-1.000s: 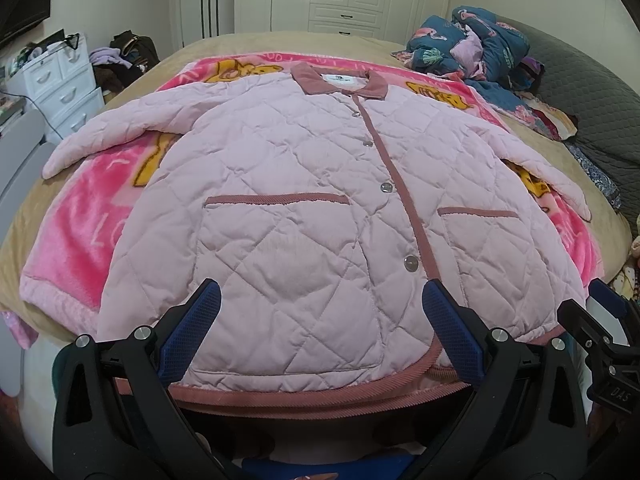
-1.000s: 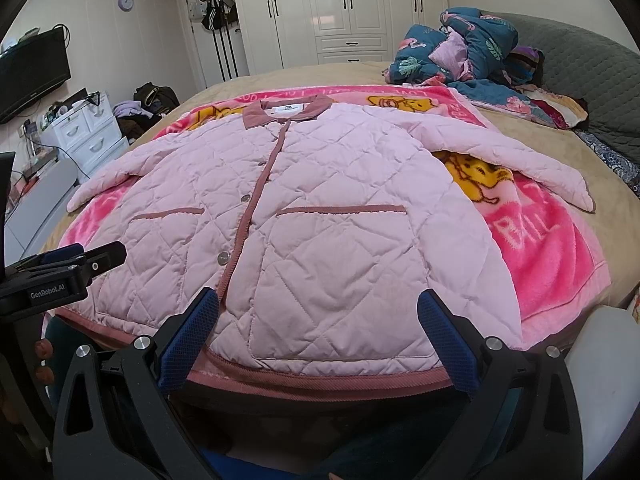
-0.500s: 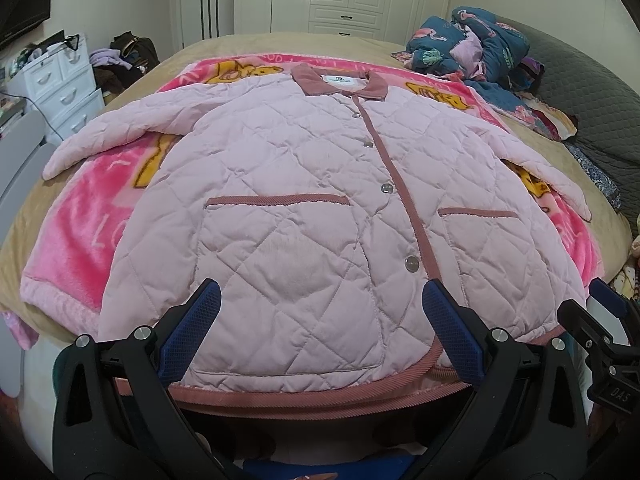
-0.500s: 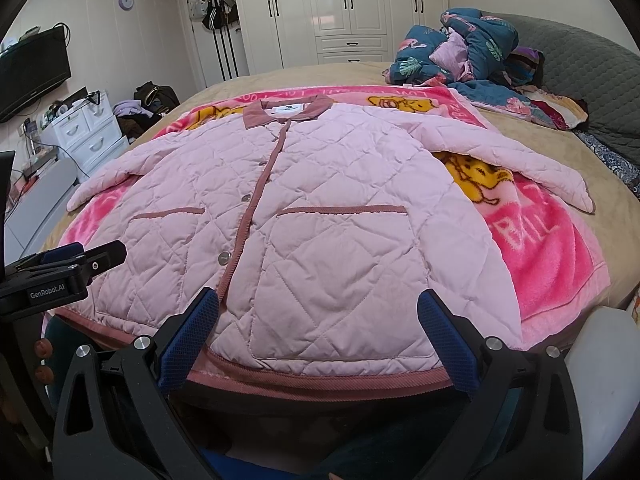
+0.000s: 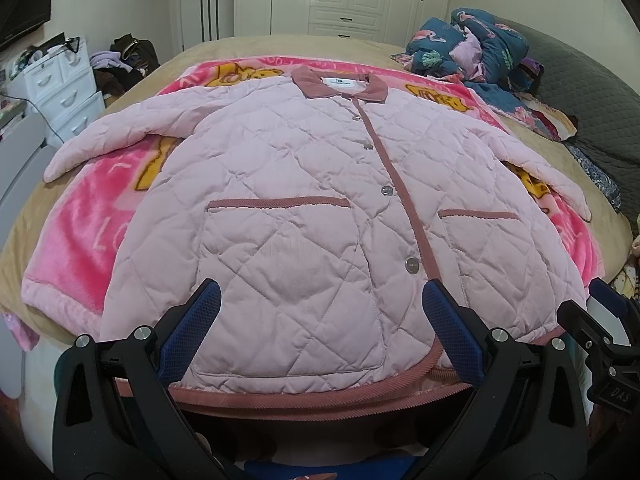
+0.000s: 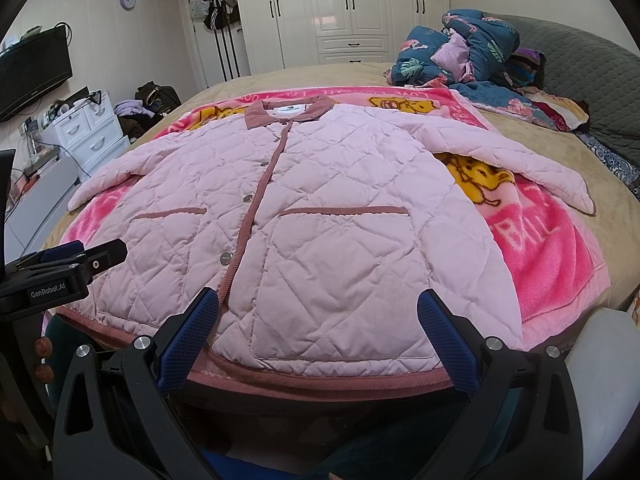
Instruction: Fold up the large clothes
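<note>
the pink quilted jacket lies buttoned and front-up on the pink blanket on the bed, sleeves spread left and right, probably so each can be folded in over the body. its long axis runs near to far, with the collar far and the hem near. the left gripper and right gripper hover wide open above the hem, holding nothing.

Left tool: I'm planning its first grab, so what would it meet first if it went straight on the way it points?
Probably the pink quilted jacket, at its dusty-rose corduroy hem near the bed's edge. The open left tool frames that hem, though depth is unclear.
</note>
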A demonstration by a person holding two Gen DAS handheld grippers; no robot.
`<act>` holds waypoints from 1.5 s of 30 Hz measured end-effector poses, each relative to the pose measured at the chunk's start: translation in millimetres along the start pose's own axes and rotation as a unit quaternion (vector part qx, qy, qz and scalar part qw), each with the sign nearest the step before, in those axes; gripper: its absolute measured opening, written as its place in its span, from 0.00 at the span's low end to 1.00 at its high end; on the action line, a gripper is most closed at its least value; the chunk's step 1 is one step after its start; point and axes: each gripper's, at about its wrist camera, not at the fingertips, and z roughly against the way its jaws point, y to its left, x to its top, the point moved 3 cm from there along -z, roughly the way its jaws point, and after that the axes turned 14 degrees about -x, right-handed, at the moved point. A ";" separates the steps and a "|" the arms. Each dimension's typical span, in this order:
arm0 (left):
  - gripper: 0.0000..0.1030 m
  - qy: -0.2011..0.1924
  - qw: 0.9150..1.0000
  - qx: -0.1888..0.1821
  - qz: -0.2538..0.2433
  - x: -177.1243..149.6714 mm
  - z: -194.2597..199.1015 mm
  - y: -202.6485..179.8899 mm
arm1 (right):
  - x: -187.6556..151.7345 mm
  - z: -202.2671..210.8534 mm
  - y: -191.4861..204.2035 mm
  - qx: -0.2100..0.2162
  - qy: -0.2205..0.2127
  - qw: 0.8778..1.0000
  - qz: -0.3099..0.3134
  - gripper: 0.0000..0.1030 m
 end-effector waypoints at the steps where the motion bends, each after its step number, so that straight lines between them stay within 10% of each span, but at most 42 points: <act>1: 0.92 0.000 1.000 0.000 0.000 0.5 -0.2 -0.3 | -0.2 0.4 0.2 -0.001 0.000 1.000 0.000 0.96; 45: 0.92 -0.011 1.000 0.004 0.023 47.7 -12.7 24.2 | 61.5 -27.0 24.6 0.015 0.004 1.000 0.023 0.96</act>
